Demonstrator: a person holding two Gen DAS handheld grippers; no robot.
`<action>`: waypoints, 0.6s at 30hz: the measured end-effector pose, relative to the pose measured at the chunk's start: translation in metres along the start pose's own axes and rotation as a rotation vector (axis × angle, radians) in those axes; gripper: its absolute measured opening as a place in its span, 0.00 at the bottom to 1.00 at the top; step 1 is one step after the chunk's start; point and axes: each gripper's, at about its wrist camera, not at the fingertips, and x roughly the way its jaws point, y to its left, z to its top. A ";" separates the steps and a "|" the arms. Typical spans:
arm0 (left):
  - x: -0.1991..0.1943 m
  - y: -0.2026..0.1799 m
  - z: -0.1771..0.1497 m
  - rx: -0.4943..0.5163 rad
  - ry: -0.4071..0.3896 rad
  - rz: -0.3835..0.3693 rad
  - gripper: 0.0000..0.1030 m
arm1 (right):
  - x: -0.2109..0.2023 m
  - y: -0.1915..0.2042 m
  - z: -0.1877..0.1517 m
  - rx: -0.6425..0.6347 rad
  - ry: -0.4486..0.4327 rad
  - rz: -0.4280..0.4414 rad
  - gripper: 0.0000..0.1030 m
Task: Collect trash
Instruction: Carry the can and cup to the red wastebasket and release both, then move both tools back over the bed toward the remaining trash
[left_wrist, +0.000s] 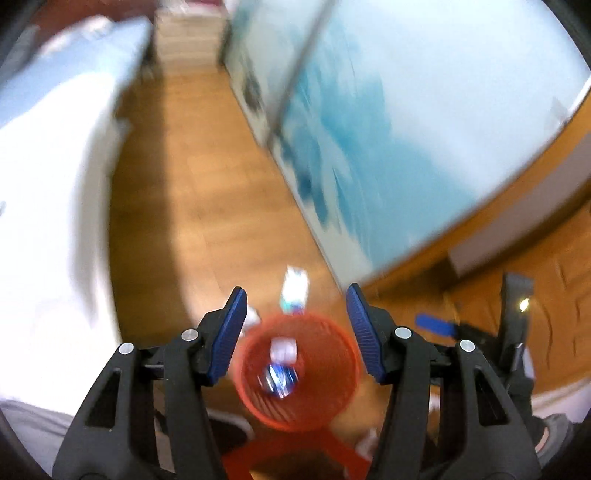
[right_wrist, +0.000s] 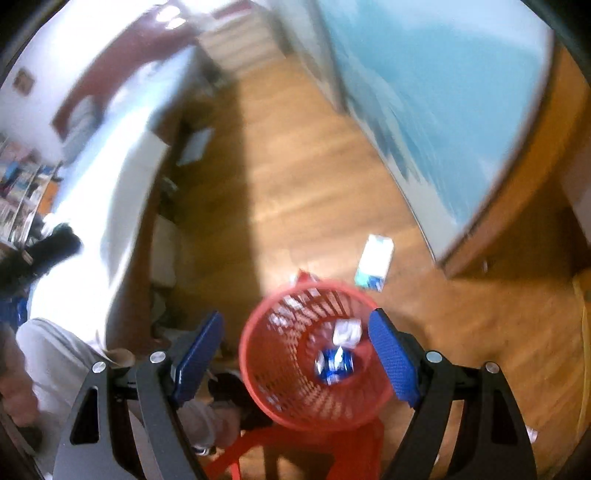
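Both grippers hang over a red mesh bin (right_wrist: 314, 362) on the wooden floor (right_wrist: 314, 192). The left gripper (left_wrist: 295, 332) and right gripper (right_wrist: 295, 354) stand open and empty. Crumpled wrappers (right_wrist: 338, 360) lie inside; a carton (right_wrist: 375, 264) lies beside the bin.

Left gripper (left_wrist: 295, 332) jaws apart, nothing between pads. Below: red mesh bin (left_wrist: 295, 402) with blue-white wrapper (left_wrist: 279, 380) and white scrap (left_wrist: 282, 349) inside. Carton (left_wrist: 294, 290) on wood floor (left_wrist: 207, 206) beyond. Heavy blur.
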 end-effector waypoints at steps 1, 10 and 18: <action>-0.023 0.012 0.005 -0.010 -0.062 0.021 0.55 | -0.005 0.019 0.007 -0.032 -0.023 0.016 0.79; -0.190 0.170 -0.034 -0.185 -0.452 0.310 0.62 | -0.022 0.220 0.034 -0.293 -0.182 0.205 0.81; -0.234 0.293 -0.122 -0.352 -0.528 0.498 0.63 | -0.025 0.365 0.016 -0.364 -0.259 0.379 0.82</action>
